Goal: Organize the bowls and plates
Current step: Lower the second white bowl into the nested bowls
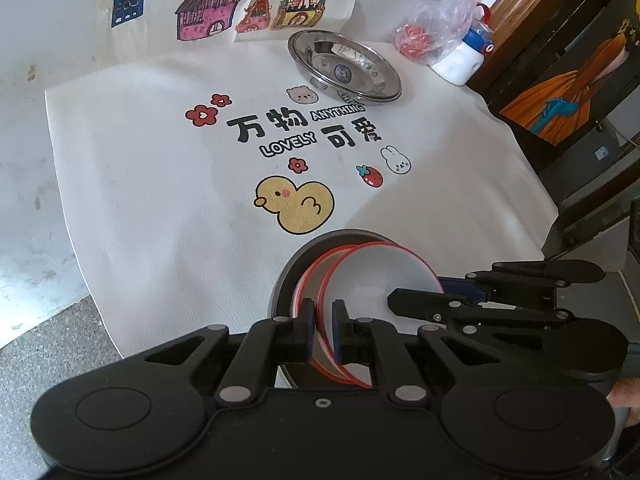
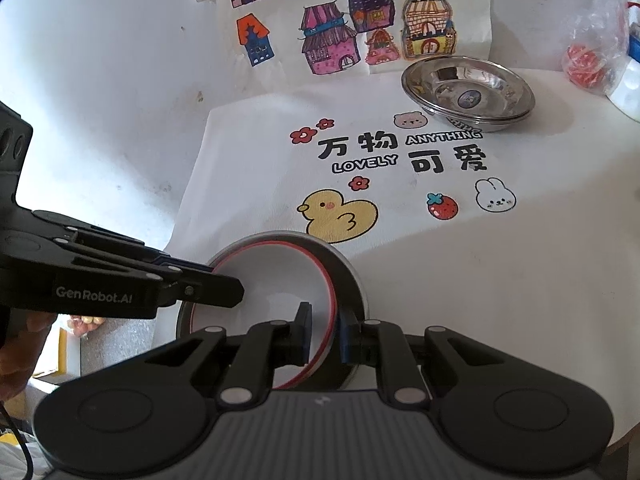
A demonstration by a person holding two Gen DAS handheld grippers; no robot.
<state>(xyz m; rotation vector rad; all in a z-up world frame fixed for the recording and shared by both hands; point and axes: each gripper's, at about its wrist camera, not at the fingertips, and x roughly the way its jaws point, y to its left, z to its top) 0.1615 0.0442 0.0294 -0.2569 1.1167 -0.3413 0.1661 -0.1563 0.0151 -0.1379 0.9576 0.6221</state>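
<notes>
1. We find the white bowl (image 1: 372,280) with its red rim at the near edge of the desk (image 1: 160,208), nested over a second red-rimmed bowl (image 1: 308,280) inside a grey plate (image 1: 288,276).
2. Our left gripper (image 1: 322,328) has its tongs pinching the top bowl's rim, one pad inside the wall and one outside.
3. Our right gripper (image 2: 324,334) does likewise on the opposite rim, tongs pressed on the bowl (image 2: 276,276) wall.
4. We judge the bowls stiff, light and smooth, probably ceramic or melamine, so they may slip or chip; the thin rim is the only good hold.
5. The steel dishes (image 1: 344,66) sit stacked at the far right of the desk, well apart, likely light and slippery too.
6. A plastic bag (image 1: 436,28) lies beyond them at the far corner.
</notes>
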